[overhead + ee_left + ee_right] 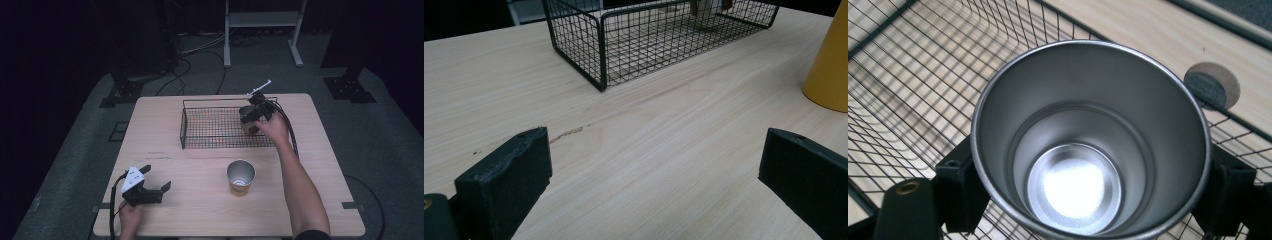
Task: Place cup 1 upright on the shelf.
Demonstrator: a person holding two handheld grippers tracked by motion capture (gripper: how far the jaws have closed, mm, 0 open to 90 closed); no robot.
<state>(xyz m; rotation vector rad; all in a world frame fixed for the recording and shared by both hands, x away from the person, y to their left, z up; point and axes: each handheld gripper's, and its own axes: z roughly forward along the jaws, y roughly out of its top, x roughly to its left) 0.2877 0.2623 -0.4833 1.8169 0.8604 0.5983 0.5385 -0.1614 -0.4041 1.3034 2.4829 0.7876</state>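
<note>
A steel cup (246,120) with a tan outside is held upright at the right end of the black wire basket (182,125), low inside it. My right gripper (257,116) is shut on it. In the right gripper view the black jaws press both sides of the cup (1088,125), whose shiny inside is empty, with basket mesh (908,75) below. A second steel cup (241,176) with a yellow outside stands on the table in front of the basket. My left gripper (157,176) rests open near the front left, nothing between its fingers (504,180).
The wooden table (200,210) has bare room left of the standing cup (829,65) and around the basket (601,50). A round plug (1212,86) sits in the tabletop by the basket's rim. Cables trail from both grippers. Stand legs rise behind the table.
</note>
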